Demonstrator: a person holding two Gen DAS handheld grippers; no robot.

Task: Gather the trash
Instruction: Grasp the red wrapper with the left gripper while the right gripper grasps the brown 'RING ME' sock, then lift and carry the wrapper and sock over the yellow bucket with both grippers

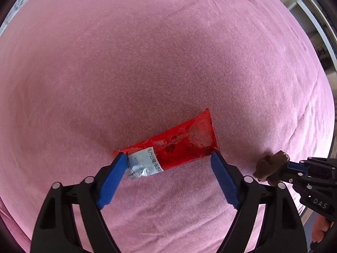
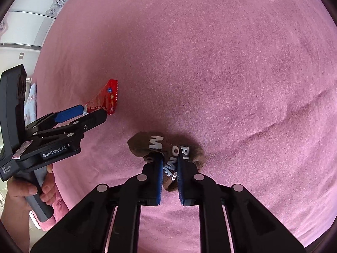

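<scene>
A red plastic wrapper with a silver label end lies on the pink bed cover. My left gripper is open, its blue fingers on either side of the wrapper, close to its two ends. The wrapper also shows in the right wrist view, with the left gripper around it. My right gripper is shut on a crumpled brown wrapper with white letters, just above the cover. The brown wrapper also shows at the right of the left wrist view.
The pink bed cover fills both views, with folds at the right. White furniture stands beyond the bed's left edge. A white frame stands past the bed's far right edge. A hand holds the left gripper's handle.
</scene>
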